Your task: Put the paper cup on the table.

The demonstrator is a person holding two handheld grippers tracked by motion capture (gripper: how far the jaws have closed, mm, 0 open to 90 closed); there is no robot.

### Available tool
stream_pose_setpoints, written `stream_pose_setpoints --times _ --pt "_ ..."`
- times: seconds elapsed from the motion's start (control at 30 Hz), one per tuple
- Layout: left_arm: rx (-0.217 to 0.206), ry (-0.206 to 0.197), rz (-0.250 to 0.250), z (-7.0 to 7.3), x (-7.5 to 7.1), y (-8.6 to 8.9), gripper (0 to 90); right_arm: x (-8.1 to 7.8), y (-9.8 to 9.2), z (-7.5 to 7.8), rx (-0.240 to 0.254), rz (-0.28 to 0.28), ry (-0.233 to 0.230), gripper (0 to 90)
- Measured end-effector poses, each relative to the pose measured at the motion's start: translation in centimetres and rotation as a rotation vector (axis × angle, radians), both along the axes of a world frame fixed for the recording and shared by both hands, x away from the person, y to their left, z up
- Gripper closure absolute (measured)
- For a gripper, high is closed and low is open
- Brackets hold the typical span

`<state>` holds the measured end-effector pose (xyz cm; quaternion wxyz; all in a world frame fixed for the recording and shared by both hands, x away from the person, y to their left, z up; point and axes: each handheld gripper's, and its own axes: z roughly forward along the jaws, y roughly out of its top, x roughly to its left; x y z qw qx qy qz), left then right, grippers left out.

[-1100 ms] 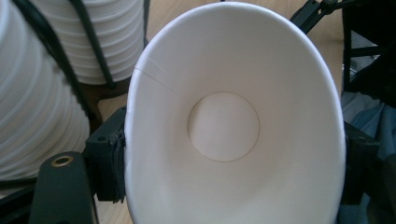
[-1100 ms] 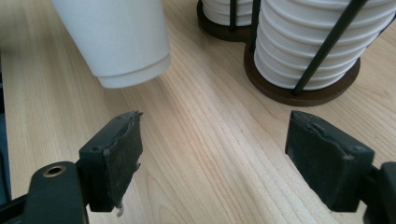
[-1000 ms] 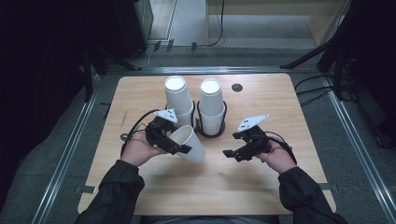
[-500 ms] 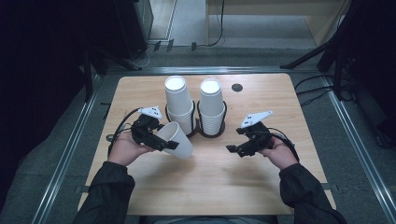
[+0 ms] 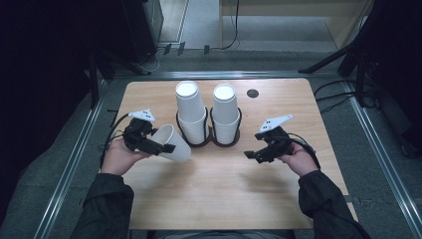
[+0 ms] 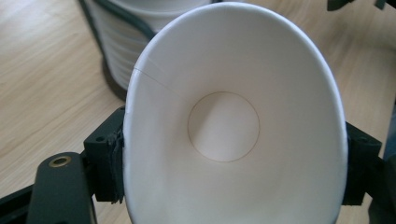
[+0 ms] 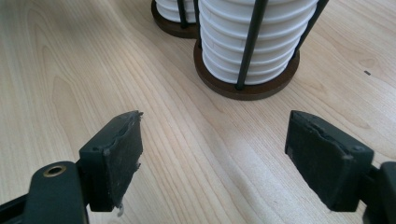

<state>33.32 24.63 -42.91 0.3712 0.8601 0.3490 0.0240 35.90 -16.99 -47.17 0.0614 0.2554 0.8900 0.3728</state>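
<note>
A white paper cup [image 5: 170,143] lies on its side in my left gripper [image 5: 160,147], held above the table left of the two stacks. In the left gripper view the cup [image 6: 233,126] shows its open mouth, squeezed oval between the two pads [image 6: 112,161]. Two stacks of white cups stand upside down in dark wire holders, the left stack [image 5: 190,112] and the right stack [image 5: 225,112]. My right gripper [image 5: 255,154] hovers open right of the stacks, nothing between its jaws. In the right gripper view its pads [image 7: 119,156] stand wide apart before the nearer stack [image 7: 254,42].
The wooden table [image 5: 224,199] has a small dark round hole [image 5: 253,93] near its back edge. Metal rails run along both sides of the table. Cables trail on the floor at the right.
My left gripper has carried the cup leftward, away from the left stack. The right gripper has stayed nearly in place.
</note>
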Motion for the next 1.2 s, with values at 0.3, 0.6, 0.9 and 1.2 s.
stream_pose_setpoints --times 0.3,0.6,0.9,1.2 --pt "0.0 0.021 0.116 -0.1 0.5 3.3 18.7 0.3 -0.2 -0.4 -0.013 -0.001 0.012 19.4" --pt "0.02 0.019 0.17 -0.1 2.0 4.8 18.7 0.3 -0.1 -0.6 -0.023 -0.001 0.007 19.4" --pt "0.066 0.03 0.231 -0.7 3.8 6.2 18.6 0.1 -0.6 -0.7 -0.03 -0.011 0.006 19.4" --pt "0.125 0.014 0.273 -0.8 5.3 7.0 18.2 -0.5 -1.2 -0.8 -0.03 -0.027 0.0 19.4"
